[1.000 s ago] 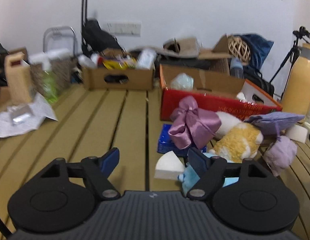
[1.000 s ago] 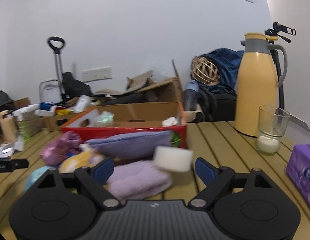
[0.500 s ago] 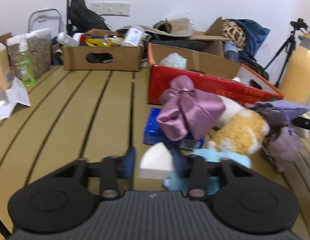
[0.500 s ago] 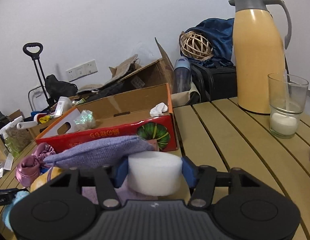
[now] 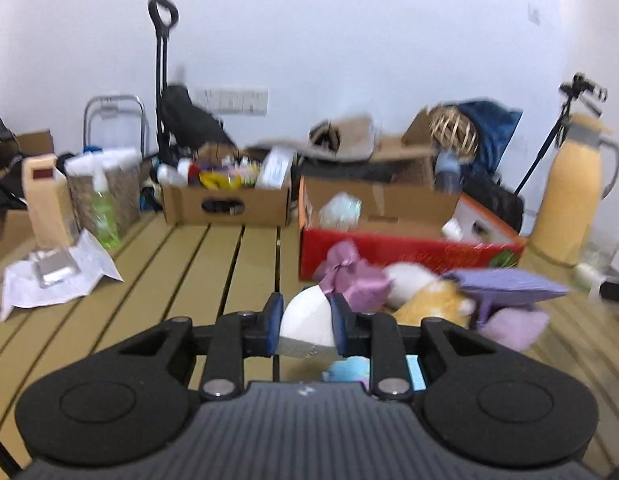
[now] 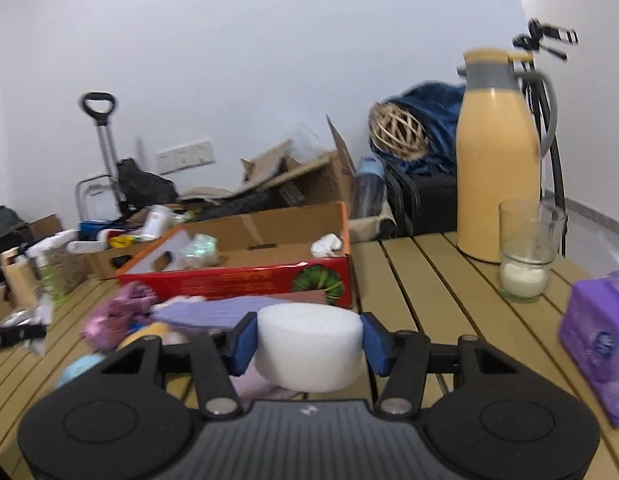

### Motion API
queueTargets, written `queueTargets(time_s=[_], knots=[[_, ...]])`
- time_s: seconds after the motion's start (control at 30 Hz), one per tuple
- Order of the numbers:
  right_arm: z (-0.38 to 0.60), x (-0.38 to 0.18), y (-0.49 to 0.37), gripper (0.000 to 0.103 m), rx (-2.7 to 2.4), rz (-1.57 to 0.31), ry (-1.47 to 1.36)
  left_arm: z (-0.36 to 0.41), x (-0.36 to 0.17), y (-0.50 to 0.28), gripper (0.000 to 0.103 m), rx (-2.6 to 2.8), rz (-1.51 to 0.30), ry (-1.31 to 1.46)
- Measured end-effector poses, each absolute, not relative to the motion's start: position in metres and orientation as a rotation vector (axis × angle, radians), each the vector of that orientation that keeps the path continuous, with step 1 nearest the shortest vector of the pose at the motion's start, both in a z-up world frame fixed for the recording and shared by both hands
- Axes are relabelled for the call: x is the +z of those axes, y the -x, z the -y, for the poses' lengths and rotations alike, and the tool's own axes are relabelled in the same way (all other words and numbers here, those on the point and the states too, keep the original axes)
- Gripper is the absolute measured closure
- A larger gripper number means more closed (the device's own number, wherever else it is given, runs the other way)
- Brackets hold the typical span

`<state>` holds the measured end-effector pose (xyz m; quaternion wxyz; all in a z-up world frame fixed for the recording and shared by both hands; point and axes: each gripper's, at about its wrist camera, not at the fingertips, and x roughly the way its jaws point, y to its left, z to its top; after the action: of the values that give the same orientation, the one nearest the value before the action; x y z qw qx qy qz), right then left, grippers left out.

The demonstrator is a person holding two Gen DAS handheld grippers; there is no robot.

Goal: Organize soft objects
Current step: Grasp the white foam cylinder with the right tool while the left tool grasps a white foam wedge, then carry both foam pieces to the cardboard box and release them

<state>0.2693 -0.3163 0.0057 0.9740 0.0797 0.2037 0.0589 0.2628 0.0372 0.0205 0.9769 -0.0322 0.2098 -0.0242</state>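
- A white, wedge-shaped foam sponge [image 5: 307, 326] is pinched between blue pads, lifted clear of the slatted wooden tabletop [image 5: 229, 264].
- A white, round foam puck [image 6: 309, 344] is likewise clamped and raised above the tabletop.
- A pink satin bow [image 5: 349, 276], a yellow-and-white plush toy [image 5: 425, 296], a flat lavender fabric pouch [image 5: 509, 284] and a pale purple fluffy item [image 5: 513, 326] lie heaped on the tabletop, just before the red cardboard box [image 5: 389, 250].
- A light-blue soft thing [image 5: 345, 372], mostly hidden, is perhaps another plush.
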Motion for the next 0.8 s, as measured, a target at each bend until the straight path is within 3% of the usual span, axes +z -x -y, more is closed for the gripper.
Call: queueTargets(time_s=[0.4, 0.8], knots=[[0.281, 0.038, -0.150, 0.049, 0.240, -0.324, -0.081, -0.020, 0.049, -0.155, 0.076, -0.098, -0.323, 0.067], [0.275, 0.057, -0.134, 0.049, 0.256, -0.250, -0.072, -0.010, 0.069, -0.146, 0.075, -0.118, -0.249, 0.058]])
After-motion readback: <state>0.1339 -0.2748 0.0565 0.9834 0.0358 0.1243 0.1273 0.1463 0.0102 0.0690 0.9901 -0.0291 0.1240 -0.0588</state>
